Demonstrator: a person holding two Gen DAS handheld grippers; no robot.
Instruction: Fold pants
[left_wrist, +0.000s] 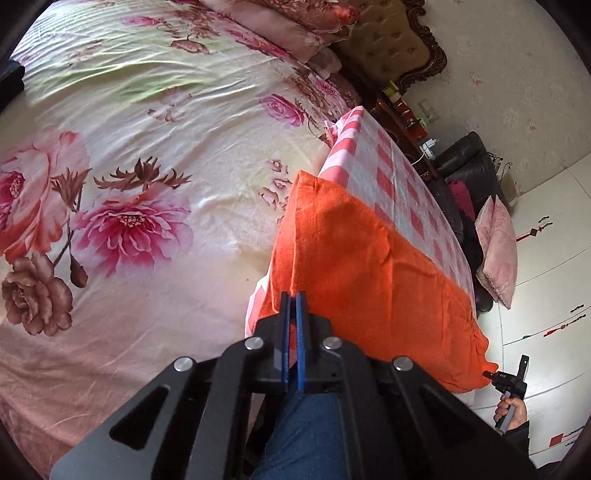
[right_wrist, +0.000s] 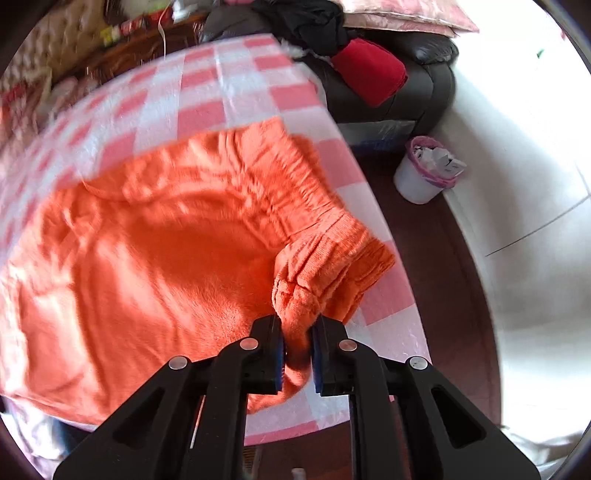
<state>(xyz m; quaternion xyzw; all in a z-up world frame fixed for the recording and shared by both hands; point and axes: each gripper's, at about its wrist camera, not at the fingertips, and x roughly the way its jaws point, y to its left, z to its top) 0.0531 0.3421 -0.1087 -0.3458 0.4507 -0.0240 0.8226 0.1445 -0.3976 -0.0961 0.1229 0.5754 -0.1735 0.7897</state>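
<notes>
Bedroom, work surface a pink-and-white checked cloth (right_wrist: 236, 85) laid along the edge of a bed with a rose-print sheet (left_wrist: 147, 184).

Orange pants (right_wrist: 155, 266) lie spread on the checked cloth, gathered elastic waistband (right_wrist: 332, 236) toward the cloth's outer edge. Fabric reads as fleecy knit: soft, light, limp, not slippery. Judged to drape and bunch rather than hold a crease. Best taken at thick seams, waistband corners or leg hems, where layers give bite.

Right gripper (right_wrist: 297, 354): pinching a bunched corner of the waistband, cloth wadded between the pads. Left gripper (left_wrist: 293, 332): blue pads pressed together; whether any cloth sits between them cannot be told, though the tips are at the pants' near edge.

Around: dark leather armchair (right_wrist: 424, 74) piled with red and black clothes, lined waste bin (right_wrist: 424, 177) on the floor below the edge. Nothing lies on the pants. Risk, as judgement: the waistband hangs close to the edge, so slack could slide off.
</notes>
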